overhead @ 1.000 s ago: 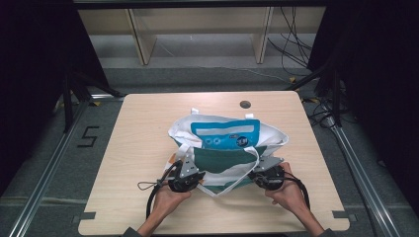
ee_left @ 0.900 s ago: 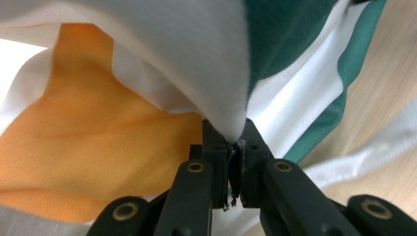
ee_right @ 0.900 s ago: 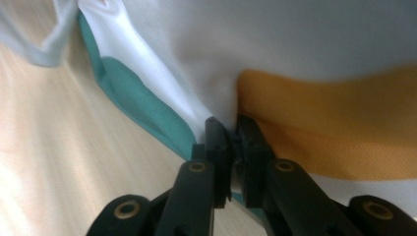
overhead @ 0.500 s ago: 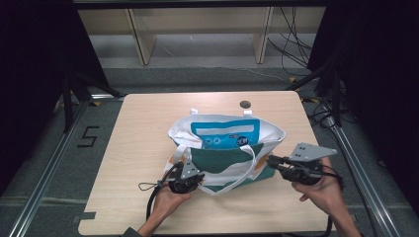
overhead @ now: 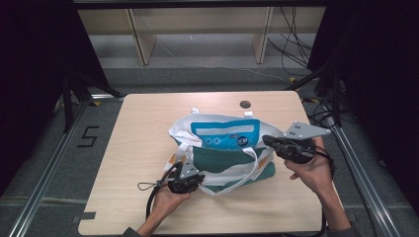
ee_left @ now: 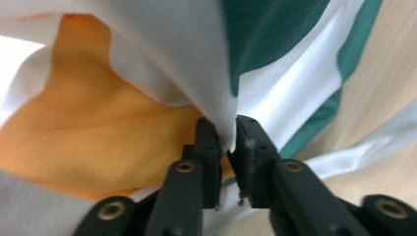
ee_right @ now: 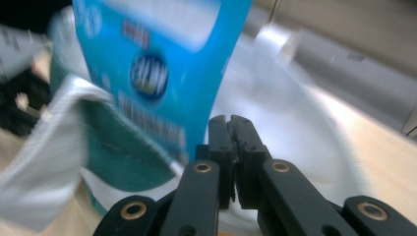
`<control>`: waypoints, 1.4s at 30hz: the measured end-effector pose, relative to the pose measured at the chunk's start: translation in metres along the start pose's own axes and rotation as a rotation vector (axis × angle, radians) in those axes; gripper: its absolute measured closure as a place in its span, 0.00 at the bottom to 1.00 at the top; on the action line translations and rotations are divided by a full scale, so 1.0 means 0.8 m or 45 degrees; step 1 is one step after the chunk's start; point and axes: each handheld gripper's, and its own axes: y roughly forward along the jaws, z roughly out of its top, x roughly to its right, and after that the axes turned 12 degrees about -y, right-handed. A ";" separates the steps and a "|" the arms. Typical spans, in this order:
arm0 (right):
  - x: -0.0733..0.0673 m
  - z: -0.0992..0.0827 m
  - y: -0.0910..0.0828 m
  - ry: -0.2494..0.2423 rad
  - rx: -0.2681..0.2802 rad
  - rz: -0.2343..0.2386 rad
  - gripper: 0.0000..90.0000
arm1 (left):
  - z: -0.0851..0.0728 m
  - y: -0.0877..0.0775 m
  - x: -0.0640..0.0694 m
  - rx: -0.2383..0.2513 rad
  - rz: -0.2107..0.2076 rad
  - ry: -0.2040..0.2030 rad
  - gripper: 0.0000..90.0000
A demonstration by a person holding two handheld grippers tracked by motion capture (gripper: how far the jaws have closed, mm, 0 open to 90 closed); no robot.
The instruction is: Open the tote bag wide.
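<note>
White cloth with teal-green panels and a bright blue printed patch makes up the tote bag (overhead: 222,148), which lies rumpled in the middle of the wooden table (overhead: 148,128), orange lining showing inside. The left claw (ee_left: 226,142) has just been opening, white fabric between its jaws. The right claw (overhead: 267,140), clenched and empty, hangs beside the bag's right edge.

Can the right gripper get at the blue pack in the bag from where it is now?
Probably yes. The right gripper hangs shut beside the bag's open mouth, and the blue pack lies exposed on top. Its fingers would have to open first.
</note>
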 end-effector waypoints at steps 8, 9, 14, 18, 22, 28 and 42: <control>-0.007 -0.028 0.013 -0.024 -0.083 0.020 1.00 | 0.030 -0.101 0.004 0.196 -0.122 -0.094 0.72; -0.010 -0.029 0.012 -0.008 -0.086 0.015 1.00 | 0.035 -0.115 0.002 0.228 -0.124 -0.089 0.74; -0.014 -0.032 0.009 -0.044 -0.084 0.027 1.00 | 0.066 -0.146 -0.020 0.377 -0.025 -0.092 0.82; -0.017 -0.032 0.008 -0.028 -0.087 0.028 1.00 | 0.093 -0.130 -0.051 0.433 0.011 -0.224 0.86; -0.017 -0.032 0.008 -0.023 -0.081 0.027 1.00 | 0.112 -0.098 -0.062 0.399 -0.001 -0.293 0.87; -0.018 -0.038 0.008 -0.031 -0.079 0.041 1.00 | 0.095 -0.073 -0.053 0.307 -0.007 -0.231 0.93; -0.029 -0.072 0.040 -0.051 -0.197 0.072 1.00 | 0.024 0.011 -0.054 0.037 0.086 -0.111 0.96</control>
